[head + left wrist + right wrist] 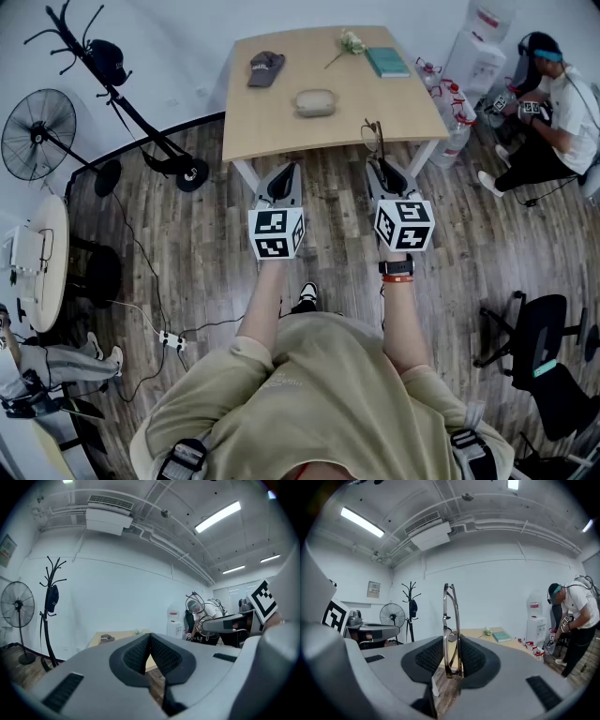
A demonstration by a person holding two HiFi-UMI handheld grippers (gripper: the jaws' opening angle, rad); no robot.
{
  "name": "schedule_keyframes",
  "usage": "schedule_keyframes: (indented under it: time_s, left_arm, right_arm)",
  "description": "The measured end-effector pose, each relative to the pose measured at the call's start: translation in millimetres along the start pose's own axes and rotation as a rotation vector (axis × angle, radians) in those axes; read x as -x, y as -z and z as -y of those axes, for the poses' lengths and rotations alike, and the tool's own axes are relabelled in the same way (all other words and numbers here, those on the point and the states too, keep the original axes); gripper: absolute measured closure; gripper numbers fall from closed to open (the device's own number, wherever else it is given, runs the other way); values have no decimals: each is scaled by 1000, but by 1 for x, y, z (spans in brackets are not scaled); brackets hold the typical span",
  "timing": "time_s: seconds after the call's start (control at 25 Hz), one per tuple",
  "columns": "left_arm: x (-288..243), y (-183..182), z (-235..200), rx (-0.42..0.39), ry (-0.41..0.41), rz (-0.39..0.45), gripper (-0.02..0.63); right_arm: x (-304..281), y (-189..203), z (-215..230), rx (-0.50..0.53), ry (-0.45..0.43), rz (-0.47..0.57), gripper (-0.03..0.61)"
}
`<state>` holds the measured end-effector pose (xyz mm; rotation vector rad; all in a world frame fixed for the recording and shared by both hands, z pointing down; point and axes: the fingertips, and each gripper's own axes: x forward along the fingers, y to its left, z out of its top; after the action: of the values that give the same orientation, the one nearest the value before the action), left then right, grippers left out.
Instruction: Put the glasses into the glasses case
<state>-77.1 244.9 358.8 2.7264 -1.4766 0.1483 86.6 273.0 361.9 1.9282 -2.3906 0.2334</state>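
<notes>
The right gripper [382, 169] is clamped on the glasses [374, 139]. In the head view they stand upright out of its tips, just off the near edge of the table [253, 131], at about 4 o'clock from the glasses case [315, 102]. The case lies near the table's middle and looks closed, well apart from the glasses. Gripping the frame low likely leaves most of it free to slide into the case. The left gripper [282, 176] hangs level at 9 o'clock of the right one, probably kept free to open or steady the case. A cap [265, 67] sits at 11 o'clock of the case and a book [386, 61] at 2 o'clock.

In the left gripper view, its 2 jaws meet tip to tip with nothing between them. The glasses show at 3 o'clock, carried by the other gripper.

In the right gripper view, the 2 pads [429, 656] press on the folded frame, which stands edge-on with its temples tucked in. The table lies beyond at 12 o'clock.
</notes>
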Motion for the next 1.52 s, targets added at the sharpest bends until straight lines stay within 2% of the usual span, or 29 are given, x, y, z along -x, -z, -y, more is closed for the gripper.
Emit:
schedule_keyframes:
  time_s: [0.36,0.64,0.92,1.52]
  left_arm:
    - [11,20,22,14,-26,-9,591]
    - [-15,36,16,25,-52,-22,591]
    - [-83,35,-18,7,-37,-26,591]
    - [-258,13,-153,65,-38,-27,591]
  right_arm:
    - [16,25,5,-35,-26,-9,463]
    - [-12,37,14,-35,-69,-32,462]
    - [-95,36,28,-52,-88,-47,462]
    - [-305,0,44,-56,-127,-114,462]
